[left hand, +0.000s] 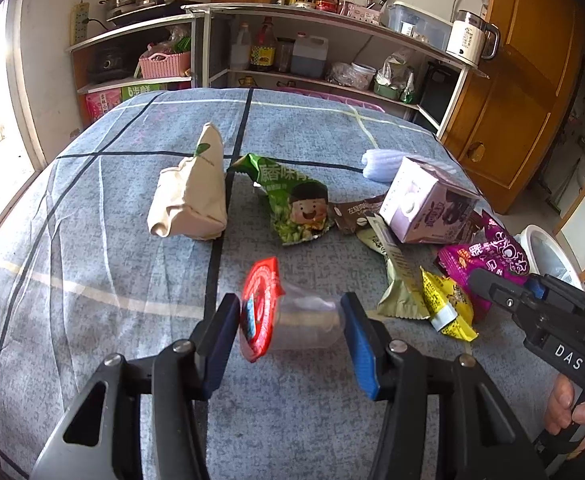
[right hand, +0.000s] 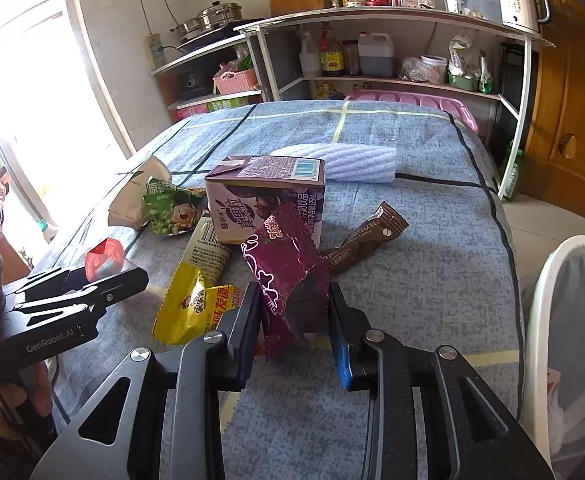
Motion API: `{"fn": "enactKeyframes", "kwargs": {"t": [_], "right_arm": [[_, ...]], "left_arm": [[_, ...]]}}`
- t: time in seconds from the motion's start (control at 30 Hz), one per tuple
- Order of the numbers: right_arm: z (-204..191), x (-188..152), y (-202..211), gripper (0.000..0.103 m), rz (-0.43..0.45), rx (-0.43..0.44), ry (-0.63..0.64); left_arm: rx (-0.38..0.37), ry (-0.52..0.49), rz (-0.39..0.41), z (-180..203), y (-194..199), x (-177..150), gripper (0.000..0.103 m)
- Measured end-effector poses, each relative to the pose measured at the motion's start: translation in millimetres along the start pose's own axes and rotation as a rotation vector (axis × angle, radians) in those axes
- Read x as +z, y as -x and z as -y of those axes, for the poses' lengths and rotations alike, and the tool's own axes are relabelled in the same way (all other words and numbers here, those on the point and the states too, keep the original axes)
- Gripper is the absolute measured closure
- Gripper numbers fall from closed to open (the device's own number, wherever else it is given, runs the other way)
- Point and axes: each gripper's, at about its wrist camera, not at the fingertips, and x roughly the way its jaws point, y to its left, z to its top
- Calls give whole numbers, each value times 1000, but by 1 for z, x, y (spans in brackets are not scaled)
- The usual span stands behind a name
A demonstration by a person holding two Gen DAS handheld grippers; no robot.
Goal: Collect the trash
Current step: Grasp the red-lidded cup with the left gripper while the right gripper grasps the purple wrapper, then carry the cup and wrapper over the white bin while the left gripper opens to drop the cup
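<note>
Left gripper (left hand: 290, 322) holds a clear plastic cup (left hand: 304, 320) lying on its side, one pad against the peeled red foil lid (left hand: 258, 308), the other against the base; its long axis runs across the jaws, mouth toward the bed's left edge. Thin-walled and light, likely to crush or slip, so an end-to-end hold looks sound. Right gripper (right hand: 294, 312), jaws narrow, pinches the purple snack wrapper (right hand: 288, 276) near the bed's right edge, beside the white bin (right hand: 540, 320). Wrapper stands upright, long axis leaning away toward the purple drink carton (right hand: 266, 196). Crinkly film, weightless, slick; pinching the flat lower part seems best. Yellow packet (right hand: 194, 312) lies just left.
</note>
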Motion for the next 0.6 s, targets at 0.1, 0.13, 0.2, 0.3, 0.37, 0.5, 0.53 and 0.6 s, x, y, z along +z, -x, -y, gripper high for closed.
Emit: {"fn": "enactKeyframes", "kwargs": {"t": [0.1,0.13,0.2,0.3,0.37,0.5,0.53,0.6], "right_arm": [[-1,-2,3,71,7,0,3],[0,-2,4,71,9,2,1],[1,-4,7,71,16,3,-2],[2,-6,14,71,30,2,-4],[4,-7,19,71,41,1,-7],[8,-9,28,71,57,0,-25],[9,-9,31,71,62,-1,-30],[12,-11,38,71,75,-5,-36]], "left_arm": [[-4,-2,9,2,4,0,49],[-7,-4,10,4,6,-1,49],[-13,-12,17,7,9,0,49],[-28,-24,26,14,15,1,49],[-35,-35,34,20,19,3,49],[-50,-53,52,32,27,6,49],[-54,-57,56,35,29,7,49],[-60,-68,62,41,32,7,49]]}}
